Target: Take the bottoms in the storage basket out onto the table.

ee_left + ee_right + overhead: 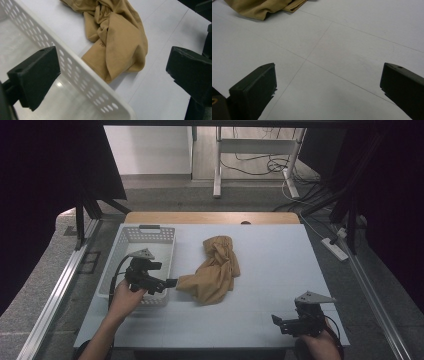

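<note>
A crumpled tan cloth point(215, 270) lies in the middle of the white table point(275, 270). A white perforated basket point(173, 254) stands at the left and looks empty. My left gripper point(171, 282) hovers at the basket's near right corner, pointing at the cloth's near edge. In the left gripper view my left gripper point(112, 62) is open, one jaw over the basket's inside, the other over the table, with the basket wall point(82, 75) and the cloth point(120, 37) between them. My right gripper point(281, 322) is low at the front right, and in its own view my right gripper point(328, 72) is open over bare table.
The cloth's edge point(262, 7) shows far off at the top left of the right gripper view. Beyond the table are a grey floor, a white frame's legs point(217, 180) and loose cables point(280, 167). Dark curtains hang on both sides.
</note>
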Demonstrator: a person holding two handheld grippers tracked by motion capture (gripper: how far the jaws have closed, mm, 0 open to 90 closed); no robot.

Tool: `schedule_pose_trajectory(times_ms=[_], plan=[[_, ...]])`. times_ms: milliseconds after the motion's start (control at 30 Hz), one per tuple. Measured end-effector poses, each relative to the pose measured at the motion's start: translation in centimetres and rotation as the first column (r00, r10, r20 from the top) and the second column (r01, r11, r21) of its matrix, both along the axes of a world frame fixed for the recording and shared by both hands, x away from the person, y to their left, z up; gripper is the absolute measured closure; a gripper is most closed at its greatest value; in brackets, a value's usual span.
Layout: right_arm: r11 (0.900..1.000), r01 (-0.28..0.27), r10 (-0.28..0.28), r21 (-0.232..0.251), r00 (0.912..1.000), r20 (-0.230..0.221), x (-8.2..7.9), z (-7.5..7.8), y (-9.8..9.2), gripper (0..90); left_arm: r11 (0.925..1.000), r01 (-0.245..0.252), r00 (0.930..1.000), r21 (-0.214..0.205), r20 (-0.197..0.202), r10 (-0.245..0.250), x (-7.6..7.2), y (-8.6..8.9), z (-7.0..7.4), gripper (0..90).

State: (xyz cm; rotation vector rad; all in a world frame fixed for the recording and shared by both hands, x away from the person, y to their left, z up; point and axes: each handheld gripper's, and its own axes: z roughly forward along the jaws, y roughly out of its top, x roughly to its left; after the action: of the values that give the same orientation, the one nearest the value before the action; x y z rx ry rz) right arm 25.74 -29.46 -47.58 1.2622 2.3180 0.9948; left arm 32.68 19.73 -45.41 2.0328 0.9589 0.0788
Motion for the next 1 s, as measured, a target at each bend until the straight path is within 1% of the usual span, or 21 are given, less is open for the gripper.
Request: schedule_pose_trajectory(times_ms=[333, 500, 800, 900, 1000], plan=[[1.0, 0.0, 0.0, -0.004, 1.0, -0.001, 0.0, 0.0, 0.0, 1.2, 0.9996, -0.026, 0.9996, -0.008, -0.007, 0.026, -1.2, 1.1, -0.5, 0.0], [1.0, -0.001, 0.001, -0.005, 1.0, -0.002, 0.0, 0.0, 0.1, 1.1, 0.9992, -0.037, 0.9993, -0.017, -0.005, 0.037, -1.7, 1.7, -0.6, 0.0], [1.0, -0.001, 0.001, -0.005, 1.0, -0.002, 0.0, 0.0, 0.1, 1.1, 0.9985, -0.05, 0.9987, -0.023, -0.012, 0.05, -2.5, 2.2, -1.0, 0.0], [1.0, 0.0, 0.0, -0.005, 1.0, -0.001, 0.0, 0.0, 0.1, 1.2, 0.9976, -0.055, 0.9984, -0.041, -0.013, 0.055, -2.8, 2.5, -1.1, 0.0], [1.0, -0.001, 0.001, -0.006, 1.0, -0.002, 0.0, -0.1, 0.1, 1.2, 0.9968, -0.067, 0.9977, -0.044, -0.012, 0.067, -3.1, 2.9, -1.2, 0.0]])
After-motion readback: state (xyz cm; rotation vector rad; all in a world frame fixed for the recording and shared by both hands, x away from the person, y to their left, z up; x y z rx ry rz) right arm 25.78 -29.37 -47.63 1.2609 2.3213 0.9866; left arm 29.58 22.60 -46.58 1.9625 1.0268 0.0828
